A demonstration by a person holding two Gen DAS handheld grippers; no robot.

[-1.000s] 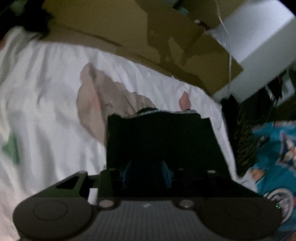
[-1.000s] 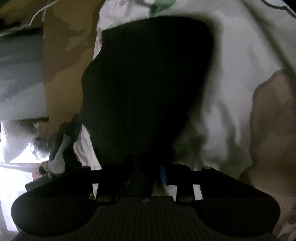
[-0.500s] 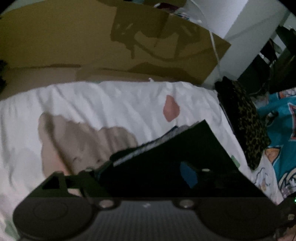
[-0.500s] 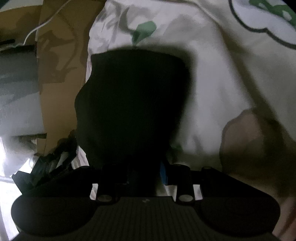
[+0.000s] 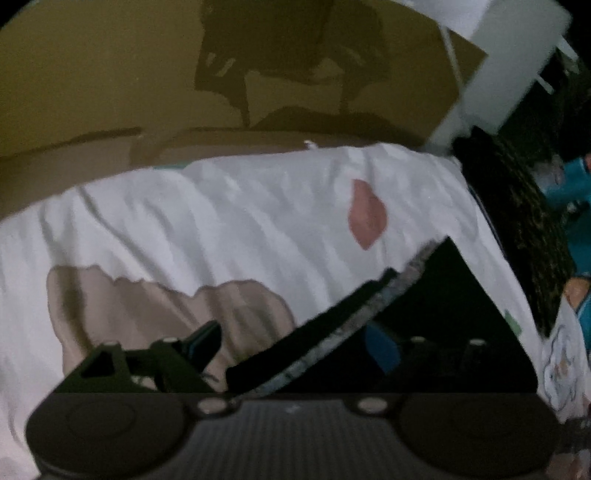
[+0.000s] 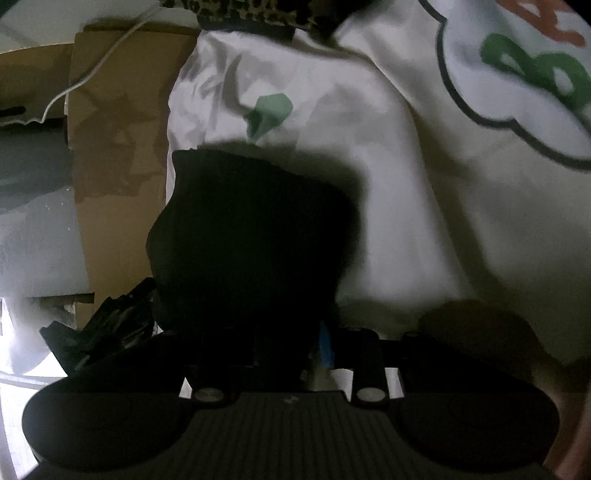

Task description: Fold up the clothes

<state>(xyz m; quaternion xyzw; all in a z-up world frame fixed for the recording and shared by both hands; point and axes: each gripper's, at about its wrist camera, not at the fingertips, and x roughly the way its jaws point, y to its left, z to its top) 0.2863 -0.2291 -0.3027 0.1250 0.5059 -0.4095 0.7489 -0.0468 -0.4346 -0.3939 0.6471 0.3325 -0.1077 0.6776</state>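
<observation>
Left gripper (image 5: 295, 343) is spread wide, one finger (image 5: 201, 341) low left over the beige patch of the bed sheet (image 5: 221, 221), the other with a blue pad on the right against the dark cloth. The black garment (image 5: 436, 314) lies across the lower right of the left wrist view, a flat folded panel with a pale speckled edge running diagonally from lower centre up to the right; that edge passes between the two fingers, but the pads don't press on it, so it's loose there, not gripped. Left jaws have just been opening, now nearly level off wide. In the right wrist view the right gripper (image 6: 291, 343) has just closed down to nearly together; the black garment (image 6: 251, 240) rises as a dark bunched mass straight ahead of the fingers and covers them, so the pinch point itself is too dark to see, only a sliver of blue pad shows just right of the cloth. Reads as clamped on the garment's near edge. The garment sits on the white printed sheet (image 6: 406, 184), near its left edge, with cardboard (image 6: 110, 147) beside the bed on the left and a white cable (image 6: 92, 70) over it. Leopard-print fabric (image 6: 251, 14) at the top edge, well apart from the black garment. In the left wrist view cardboard (image 5: 110, 92) stands behind the bed and a leopard-print item (image 5: 524, 229) lies on the right, beside the sheet.
</observation>
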